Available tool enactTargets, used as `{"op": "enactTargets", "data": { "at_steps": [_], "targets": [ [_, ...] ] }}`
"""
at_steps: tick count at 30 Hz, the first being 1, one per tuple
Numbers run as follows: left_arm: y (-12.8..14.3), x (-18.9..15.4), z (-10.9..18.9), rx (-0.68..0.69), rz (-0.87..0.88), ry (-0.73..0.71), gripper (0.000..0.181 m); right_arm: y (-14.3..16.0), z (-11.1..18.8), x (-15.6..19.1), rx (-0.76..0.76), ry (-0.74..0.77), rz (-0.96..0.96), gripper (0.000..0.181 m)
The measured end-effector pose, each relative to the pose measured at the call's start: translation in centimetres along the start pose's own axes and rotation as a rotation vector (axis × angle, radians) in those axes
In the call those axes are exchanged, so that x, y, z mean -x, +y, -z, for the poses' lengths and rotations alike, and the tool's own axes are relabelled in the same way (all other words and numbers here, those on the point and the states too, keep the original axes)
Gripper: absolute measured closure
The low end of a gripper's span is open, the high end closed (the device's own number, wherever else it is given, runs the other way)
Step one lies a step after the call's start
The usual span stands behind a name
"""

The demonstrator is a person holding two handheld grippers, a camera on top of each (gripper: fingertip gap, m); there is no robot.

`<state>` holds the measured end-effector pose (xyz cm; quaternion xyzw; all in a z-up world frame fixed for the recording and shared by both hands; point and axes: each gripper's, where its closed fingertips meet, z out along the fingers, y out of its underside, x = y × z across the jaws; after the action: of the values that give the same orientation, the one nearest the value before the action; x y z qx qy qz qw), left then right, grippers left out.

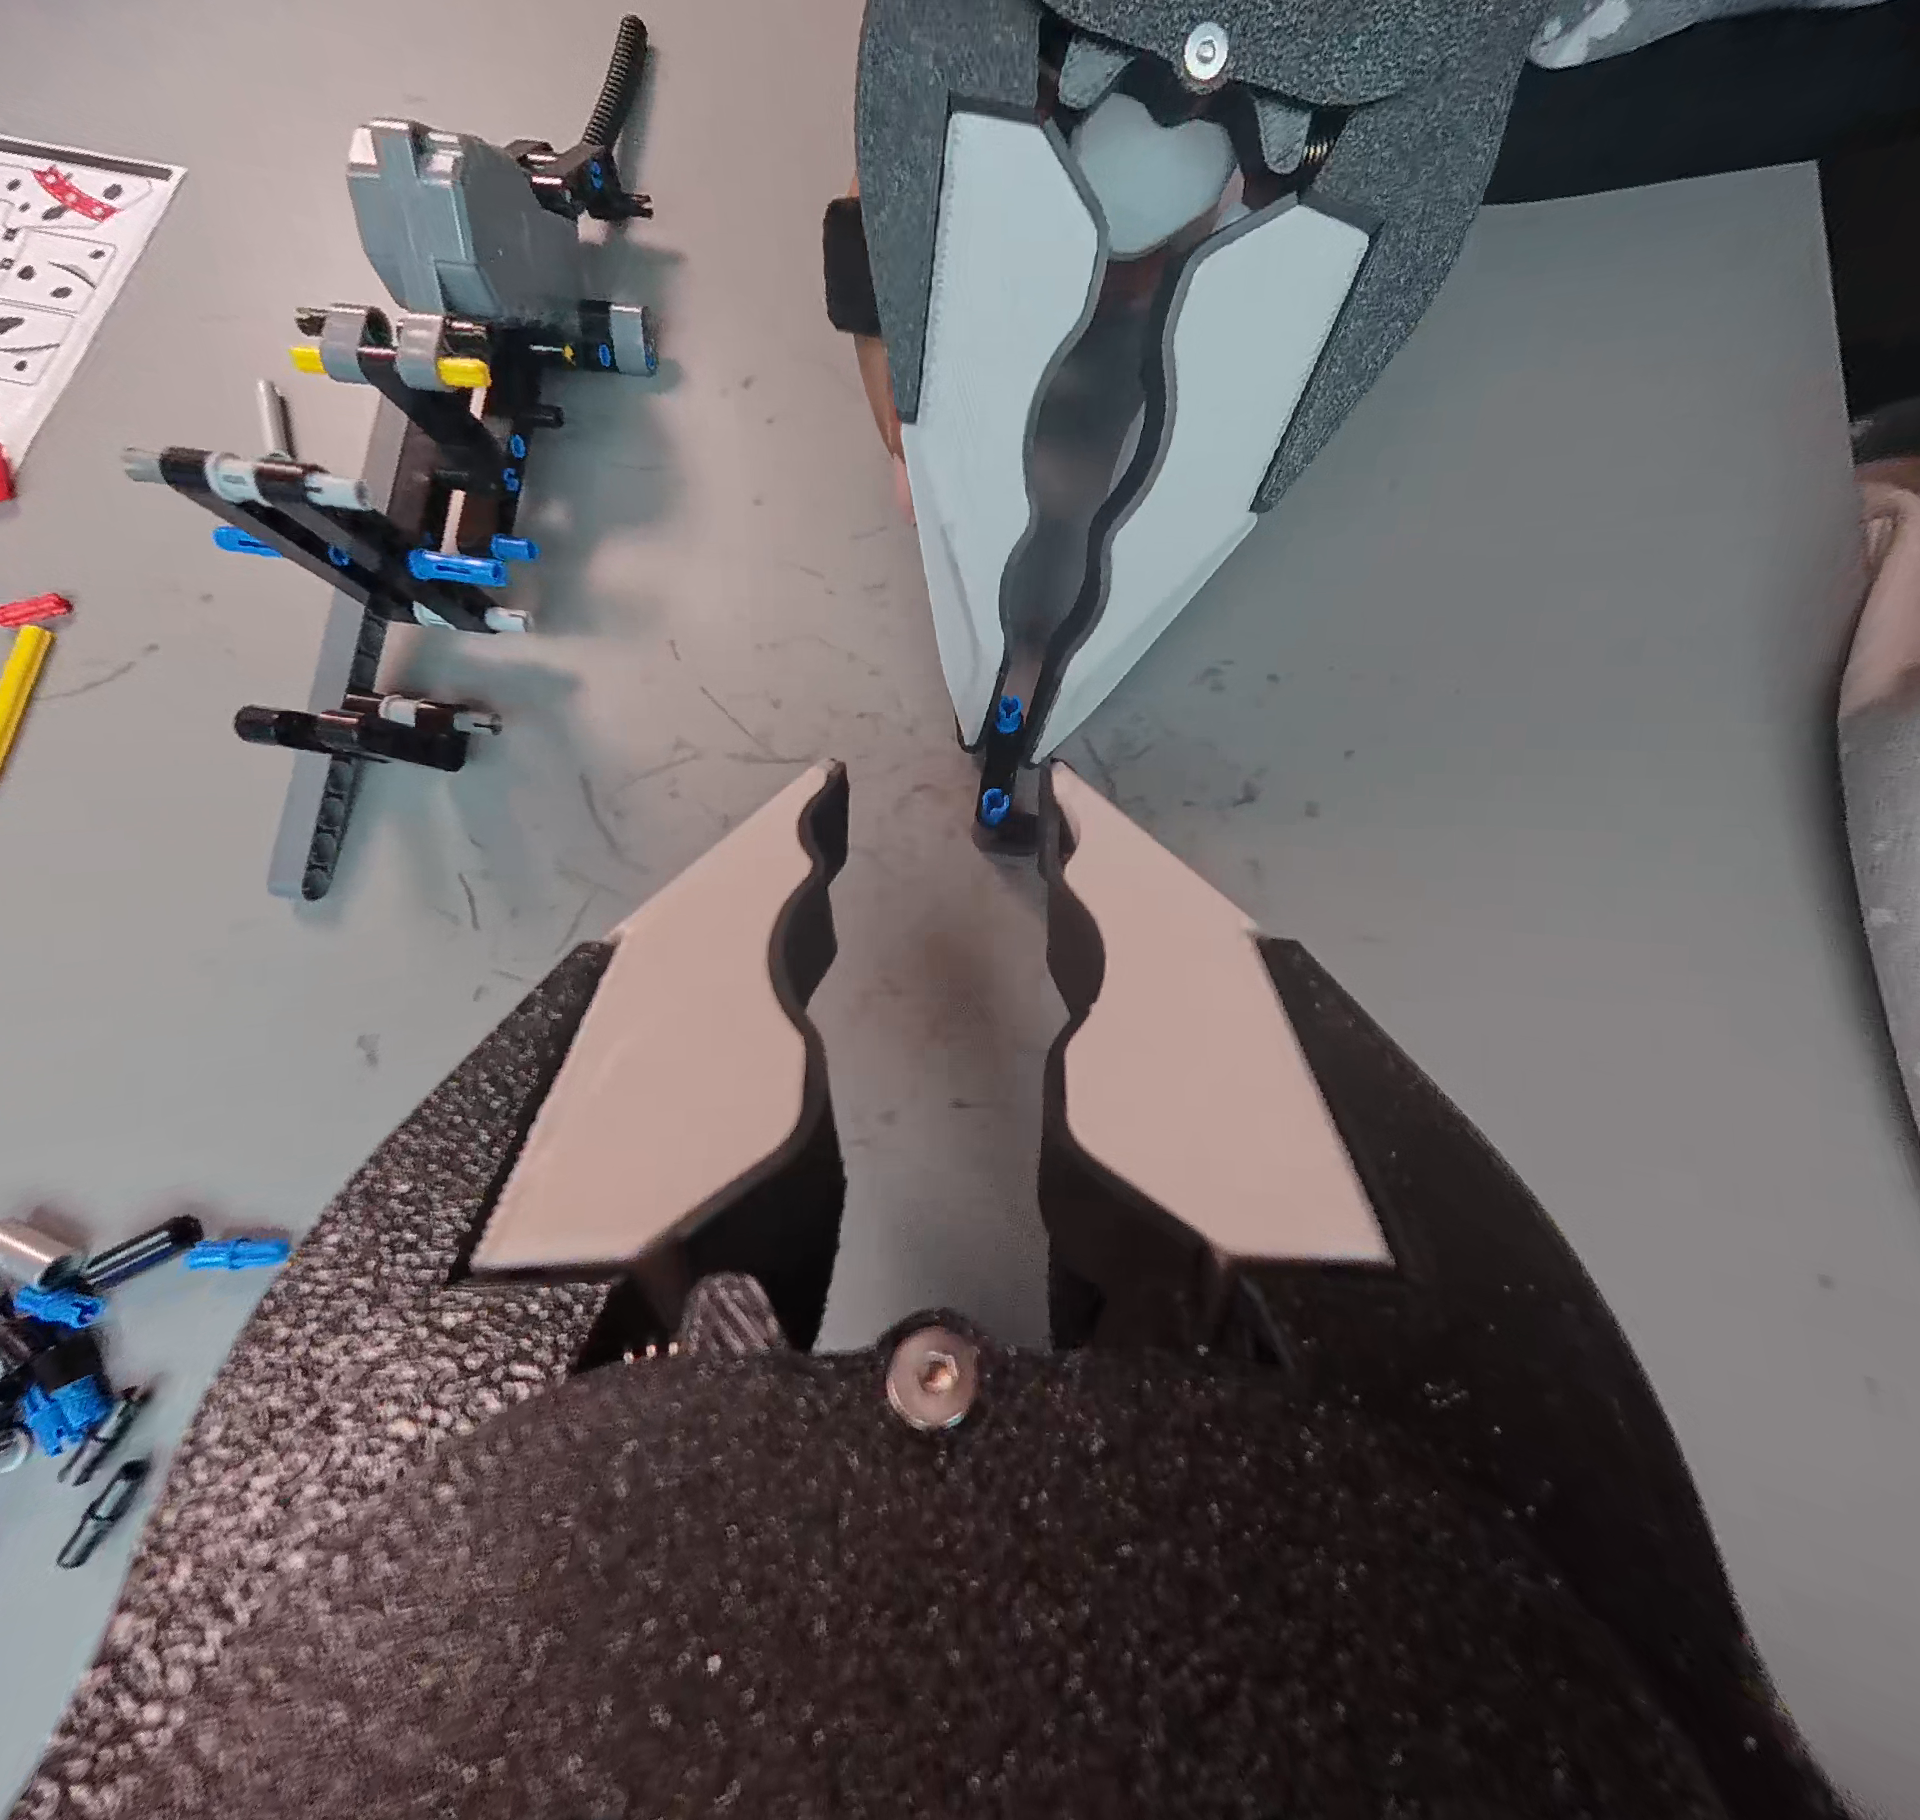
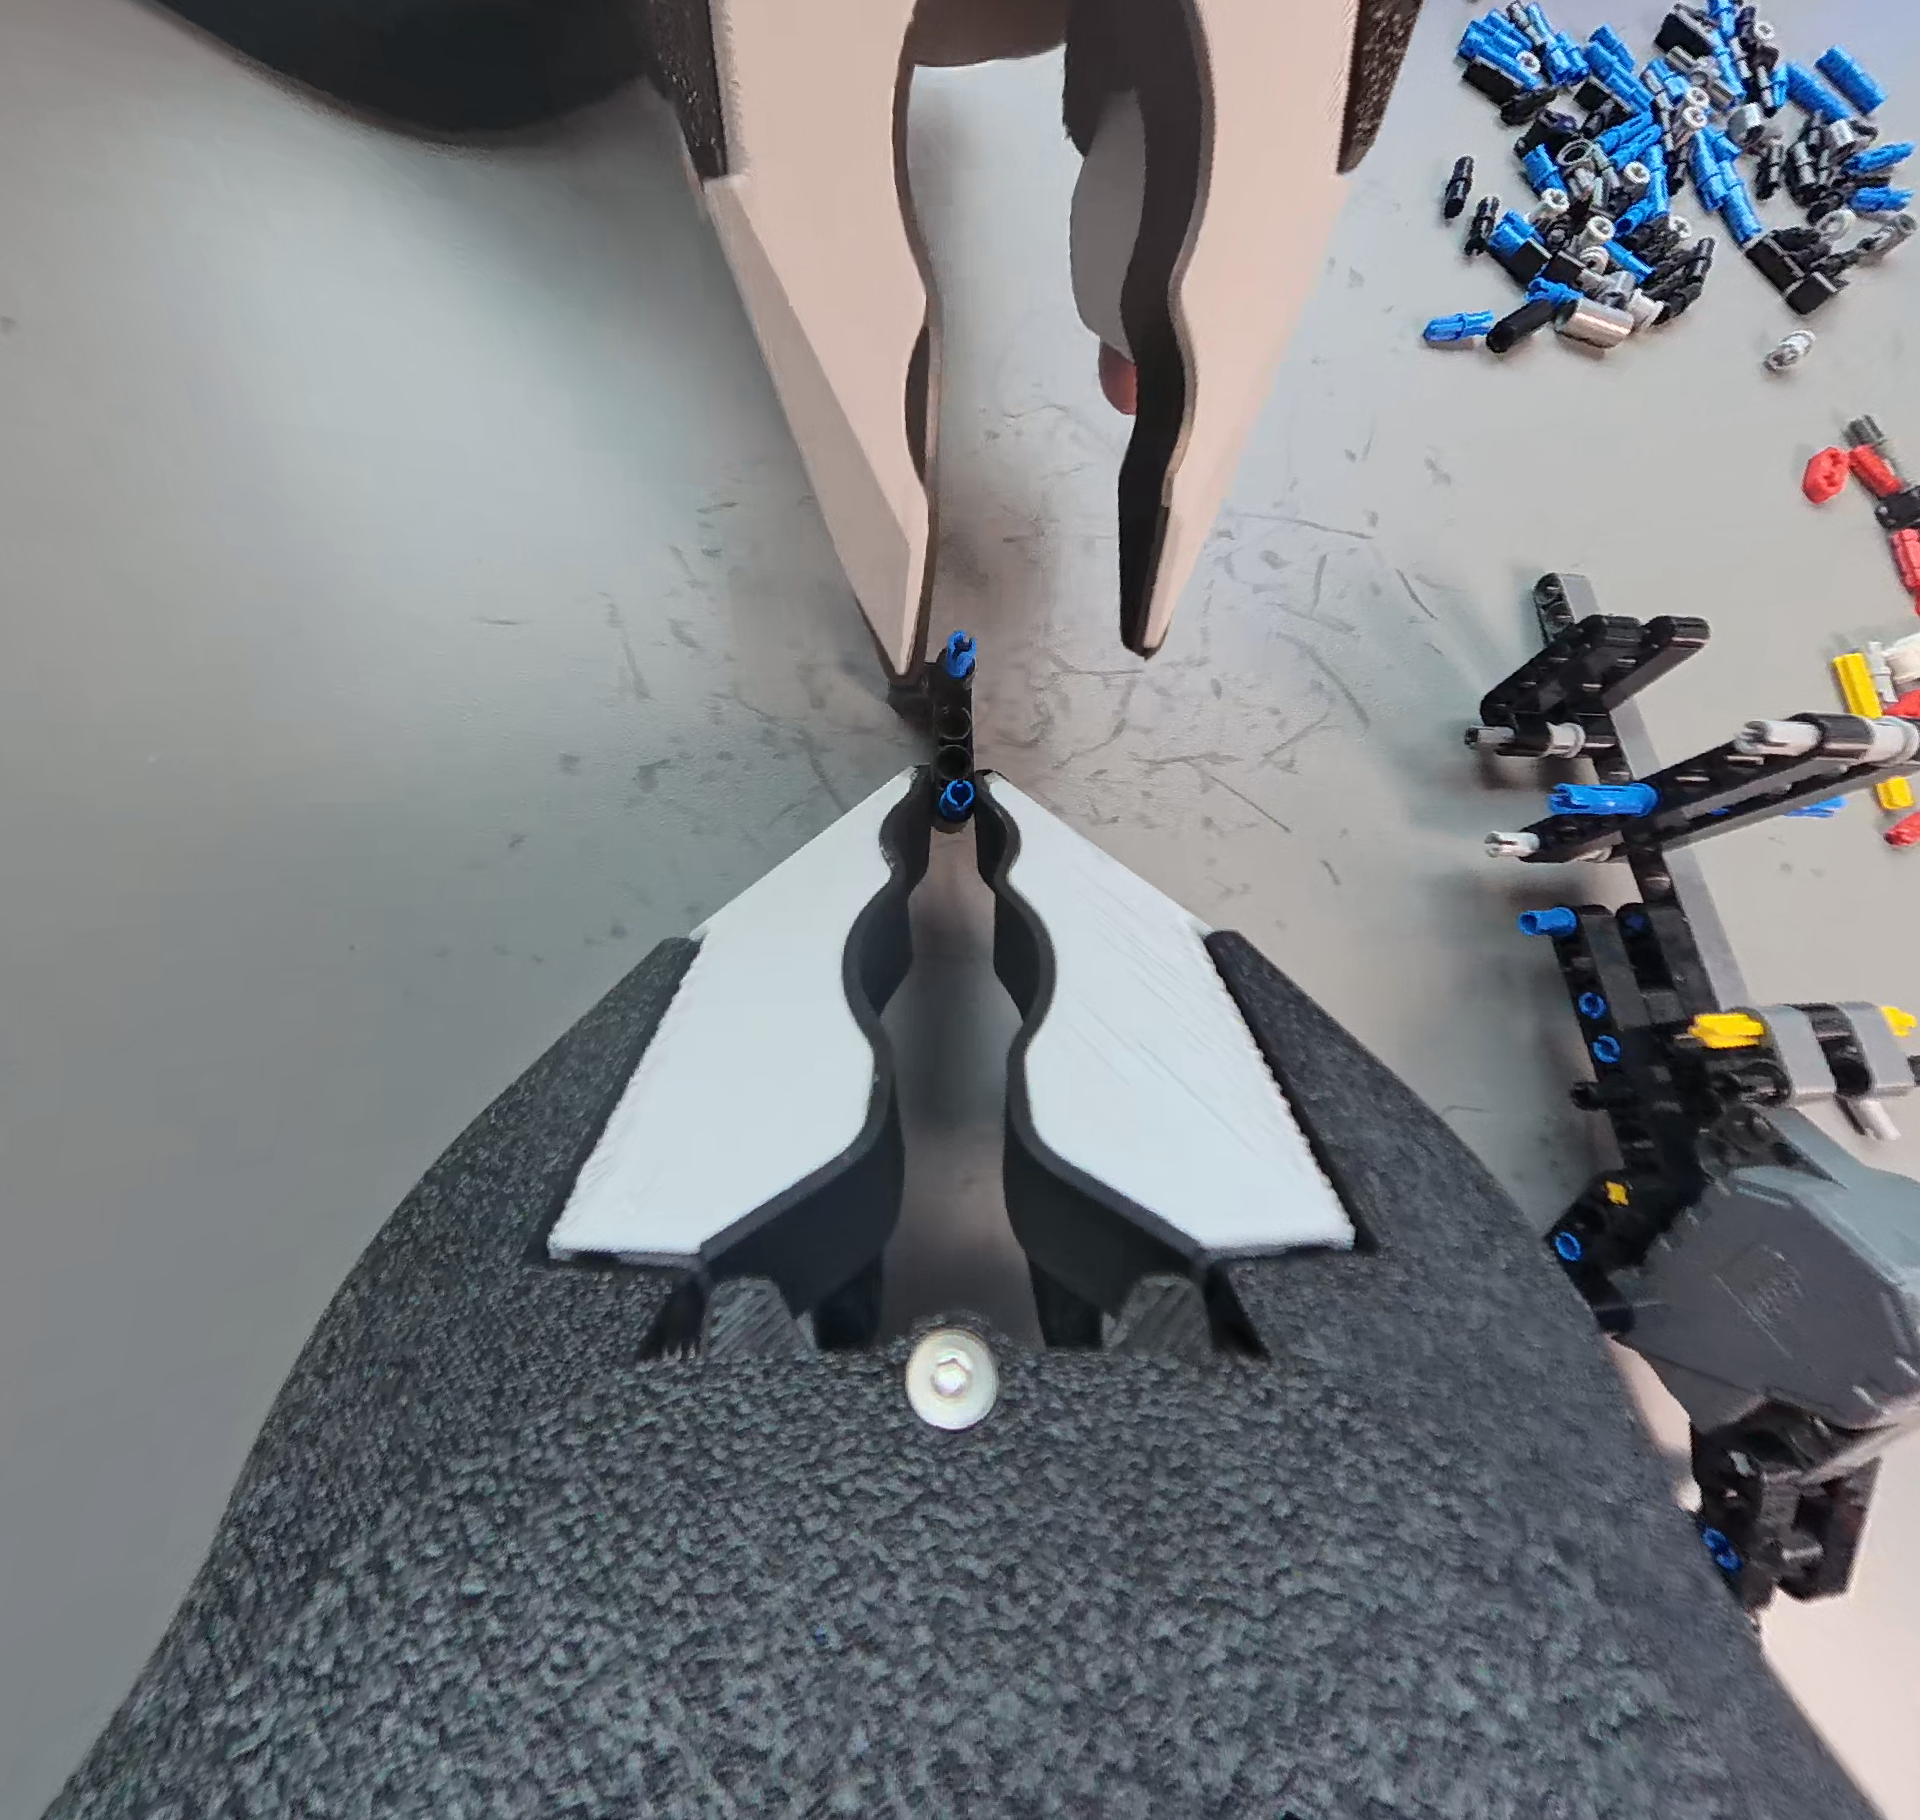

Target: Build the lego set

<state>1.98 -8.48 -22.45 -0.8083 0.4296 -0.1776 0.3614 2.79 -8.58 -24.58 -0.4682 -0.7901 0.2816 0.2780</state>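
While our right gripper pinches one end of a short black lego beam, its white fingers closed on the piece at their very tips, our left gripper stands with its beige fingers well apart, one fingertip just beside the beam's free end. We cannot tell whether that tip touches the piece. The beam carries two blue pins: one near the free end, one at the clamped end between the white tips. It sits low over the scuffed grey table, near the table's middle, and we cannot say whether it rests on the surface.

Well apart from the beam, toward the side of the table, lies the partly built model: a long black beam with cross beams, grey and yellow axles, blue pins and a dark grey block at one end. A loose heap of blue, black and grey pins lies near the far corner in the right wrist view. A few red pieces and a yellow axle lie close to the model, and a printed instruction sheet sits at the table's edge in the left wrist view.
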Motion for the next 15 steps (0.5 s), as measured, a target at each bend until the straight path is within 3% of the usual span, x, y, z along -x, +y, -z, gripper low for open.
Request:
{"op": "enactTargets", "data": {
  "at_steps": [6,15],
  "targets": [
    [2.2,-0.4,-1.1,0.053,0.002,-0.013,0.140,-0.1,-0.1,-0.1,-0.001,0.027,0.012,0.173],
    [2.1,-0.9,-1.2,0.027,0.013,0.017,0.157,-0.3,-0.3,-0.3,-0.011,0.043,0.024,0.173]
  ]
}}
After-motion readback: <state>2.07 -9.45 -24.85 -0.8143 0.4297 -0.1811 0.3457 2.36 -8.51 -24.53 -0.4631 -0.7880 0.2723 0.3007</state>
